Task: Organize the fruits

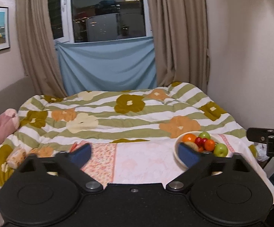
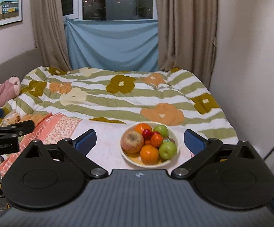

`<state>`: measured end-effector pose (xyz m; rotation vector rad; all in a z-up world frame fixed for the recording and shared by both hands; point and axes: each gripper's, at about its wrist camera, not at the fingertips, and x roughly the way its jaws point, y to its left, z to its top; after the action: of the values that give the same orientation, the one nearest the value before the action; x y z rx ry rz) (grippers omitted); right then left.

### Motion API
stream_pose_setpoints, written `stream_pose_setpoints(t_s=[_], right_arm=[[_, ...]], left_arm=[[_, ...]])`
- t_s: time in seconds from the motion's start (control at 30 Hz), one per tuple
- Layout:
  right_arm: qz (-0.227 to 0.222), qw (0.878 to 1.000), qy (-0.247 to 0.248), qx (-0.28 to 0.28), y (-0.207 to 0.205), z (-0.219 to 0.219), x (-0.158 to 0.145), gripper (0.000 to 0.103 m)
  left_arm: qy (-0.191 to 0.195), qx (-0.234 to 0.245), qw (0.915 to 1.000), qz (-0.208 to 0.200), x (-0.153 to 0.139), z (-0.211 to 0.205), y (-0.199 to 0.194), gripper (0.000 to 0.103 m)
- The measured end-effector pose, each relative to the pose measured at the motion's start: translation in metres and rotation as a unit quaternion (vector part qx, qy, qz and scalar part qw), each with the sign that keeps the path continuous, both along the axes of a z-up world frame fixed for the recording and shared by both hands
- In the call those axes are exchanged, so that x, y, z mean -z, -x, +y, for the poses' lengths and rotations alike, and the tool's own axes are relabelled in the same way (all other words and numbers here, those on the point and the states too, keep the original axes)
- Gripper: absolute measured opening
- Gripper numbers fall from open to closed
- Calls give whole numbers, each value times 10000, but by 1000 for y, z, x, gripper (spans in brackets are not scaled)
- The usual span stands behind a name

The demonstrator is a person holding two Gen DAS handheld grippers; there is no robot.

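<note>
A white bowl [image 2: 174, 152] of fruit sits on a pale pink cloth [image 2: 106, 147] on the bed. It holds a big reddish apple [image 2: 132, 141], oranges [image 2: 149, 154], green apples [image 2: 167, 150] and small red fruits [image 2: 146, 133]. My right gripper [image 2: 139, 141] is open and empty, its blue pads either side of the bowl, just short of it. My left gripper [image 1: 137, 156] is open and empty over the cloth, left of the bowl [image 1: 180, 159]; its right pad [image 1: 189, 157] overlaps the bowl's near side.
The bed has a flowered, striped quilt [image 1: 118, 117]. A pink plush toy [image 1: 2, 128] lies at its left. A floral orange towel [image 2: 57, 130] lies left of the cloth. Walls and curtains [image 1: 176, 37] close in behind and to the right.
</note>
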<state>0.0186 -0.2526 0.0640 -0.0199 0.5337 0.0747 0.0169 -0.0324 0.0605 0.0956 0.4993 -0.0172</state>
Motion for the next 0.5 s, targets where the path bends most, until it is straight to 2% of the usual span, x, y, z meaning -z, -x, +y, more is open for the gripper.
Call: stream_pose_setpoints(t_s=[0.27, 0.5], right_arm=[[319, 9992, -8, 243, 32, 6, 19, 103], [362, 9988, -58, 330, 41, 8, 22, 103]], left_arm=[[-24, -72, 9999, 136, 10, 8, 25, 103], [-82, -4, 9998, 198, 12, 5, 32, 103]])
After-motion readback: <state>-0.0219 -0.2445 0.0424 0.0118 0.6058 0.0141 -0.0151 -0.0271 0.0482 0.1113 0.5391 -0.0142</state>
